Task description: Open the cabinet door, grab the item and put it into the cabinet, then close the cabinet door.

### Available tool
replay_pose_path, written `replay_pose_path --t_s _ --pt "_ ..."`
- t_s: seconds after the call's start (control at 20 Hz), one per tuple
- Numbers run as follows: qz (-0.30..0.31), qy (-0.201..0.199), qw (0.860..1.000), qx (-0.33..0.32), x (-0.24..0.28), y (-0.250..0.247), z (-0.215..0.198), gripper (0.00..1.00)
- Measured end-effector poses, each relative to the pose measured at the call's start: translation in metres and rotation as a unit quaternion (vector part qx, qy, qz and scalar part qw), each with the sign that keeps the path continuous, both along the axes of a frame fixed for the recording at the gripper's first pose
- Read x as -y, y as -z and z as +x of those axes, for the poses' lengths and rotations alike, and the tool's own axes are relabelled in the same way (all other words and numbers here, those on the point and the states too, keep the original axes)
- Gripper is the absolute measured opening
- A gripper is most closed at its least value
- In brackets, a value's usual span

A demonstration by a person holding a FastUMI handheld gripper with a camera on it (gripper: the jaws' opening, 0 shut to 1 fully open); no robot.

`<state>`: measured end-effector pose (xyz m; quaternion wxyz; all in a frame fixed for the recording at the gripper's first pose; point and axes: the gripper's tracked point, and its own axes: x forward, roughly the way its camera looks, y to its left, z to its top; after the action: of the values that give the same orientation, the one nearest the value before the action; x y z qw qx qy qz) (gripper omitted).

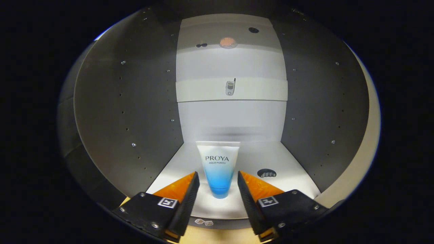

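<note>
A white and blue tube (218,169) stands cap-down on the white floor (291,189) of the open cabinet. My gripper (217,178) is open, with its orange-and-black fingers (187,189) on either side of the tube's lower end. A gap shows on both sides, so neither finger touches the tube. The cabinet's grey side walls (135,108) rise to left and right of the tube.
A white shelf (257,89) crosses the cabinet above the tube, with a small phone-shaped object (230,87) on it. A dark oval hole (266,173) sits in the cabinet floor right of the tube. Pale wood floor (217,235) lies under the fingers.
</note>
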<state>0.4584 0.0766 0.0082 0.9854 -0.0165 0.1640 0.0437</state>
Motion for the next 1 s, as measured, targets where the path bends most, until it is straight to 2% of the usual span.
replay_pose_path --t_s 0.05,0.15,0.4,0.6,1.0 --pt "-0.002 0.003 1.0 0.005 0.002 -0.004 -0.001 0.84" --pt "-0.001 0.005 1.0 0.015 0.005 -0.014 -0.011 0.94" --pt "-0.001 0.004 0.999 0.034 0.01 -0.033 -0.045 0.94" --pt "0.006 -0.004 0.998 0.055 0.011 -0.054 -0.091 0.94" --pt "0.007 -0.054 0.993 0.109 -0.002 -0.088 -0.242 0.94"
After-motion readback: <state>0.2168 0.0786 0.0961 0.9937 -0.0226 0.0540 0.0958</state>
